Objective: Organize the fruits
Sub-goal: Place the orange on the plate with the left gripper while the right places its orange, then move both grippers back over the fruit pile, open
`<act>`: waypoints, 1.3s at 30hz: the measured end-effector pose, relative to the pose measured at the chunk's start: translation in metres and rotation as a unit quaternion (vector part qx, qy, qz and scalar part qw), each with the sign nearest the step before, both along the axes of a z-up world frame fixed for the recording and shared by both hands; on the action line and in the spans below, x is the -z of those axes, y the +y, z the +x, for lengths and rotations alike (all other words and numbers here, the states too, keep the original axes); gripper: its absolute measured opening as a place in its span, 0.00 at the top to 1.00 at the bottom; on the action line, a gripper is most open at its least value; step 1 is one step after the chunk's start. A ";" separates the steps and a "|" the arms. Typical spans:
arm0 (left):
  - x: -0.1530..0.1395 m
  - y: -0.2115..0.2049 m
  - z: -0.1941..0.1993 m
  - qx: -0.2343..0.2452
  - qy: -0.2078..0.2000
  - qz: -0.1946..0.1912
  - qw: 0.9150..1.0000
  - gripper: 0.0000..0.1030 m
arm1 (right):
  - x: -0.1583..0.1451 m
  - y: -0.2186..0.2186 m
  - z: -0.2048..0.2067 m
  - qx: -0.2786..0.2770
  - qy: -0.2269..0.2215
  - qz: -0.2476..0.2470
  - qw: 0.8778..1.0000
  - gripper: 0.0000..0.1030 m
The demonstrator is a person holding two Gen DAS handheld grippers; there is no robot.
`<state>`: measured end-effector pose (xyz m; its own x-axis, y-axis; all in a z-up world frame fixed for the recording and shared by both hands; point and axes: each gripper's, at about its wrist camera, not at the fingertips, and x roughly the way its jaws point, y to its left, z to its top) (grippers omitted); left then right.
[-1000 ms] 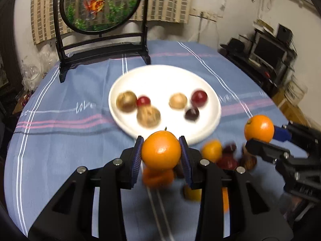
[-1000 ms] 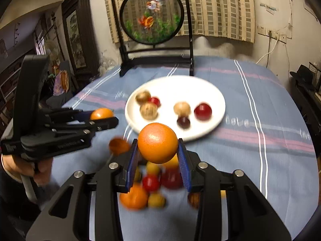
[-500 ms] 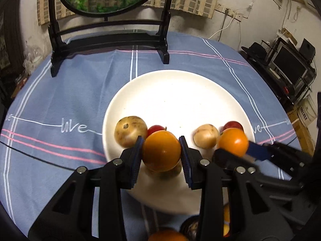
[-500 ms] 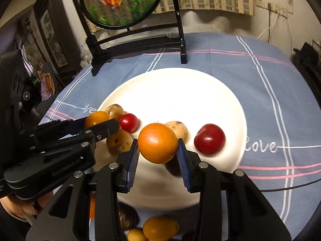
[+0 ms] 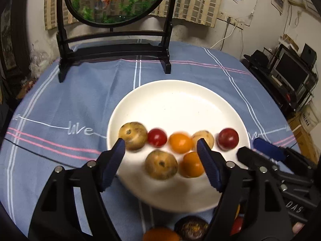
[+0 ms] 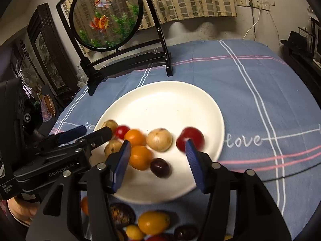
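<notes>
Where a second before each gripper had clamped an orange short of the white plate (image 5: 180, 92), now hung over its near half, jaws just opened and empty: left gripper (image 5: 161, 150), right gripper (image 6: 157, 148). Both oranges released onto the plate: one (image 5: 180, 142) in the row of fruit, touching the other (image 5: 191, 164) in front. More fruit (image 6: 153, 222) left on the blue cloth (image 5: 80, 92).
</notes>
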<state>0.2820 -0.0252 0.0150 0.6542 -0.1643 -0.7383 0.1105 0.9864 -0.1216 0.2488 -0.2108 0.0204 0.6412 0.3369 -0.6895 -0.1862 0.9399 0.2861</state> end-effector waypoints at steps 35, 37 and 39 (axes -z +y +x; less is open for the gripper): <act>0.035 0.037 -0.175 0.016 0.006 0.043 0.999 0.12 | 0.043 -0.049 -0.167 0.030 0.013 -0.046 0.998 0.37; 0.039 0.037 -0.175 0.016 0.010 0.045 0.999 0.12 | 0.045 -0.048 -0.166 0.035 0.017 -0.062 0.997 0.37; 0.042 0.037 -0.173 0.014 0.014 0.046 0.999 0.12 | 0.047 -0.049 -0.164 0.043 0.021 -0.077 0.996 0.37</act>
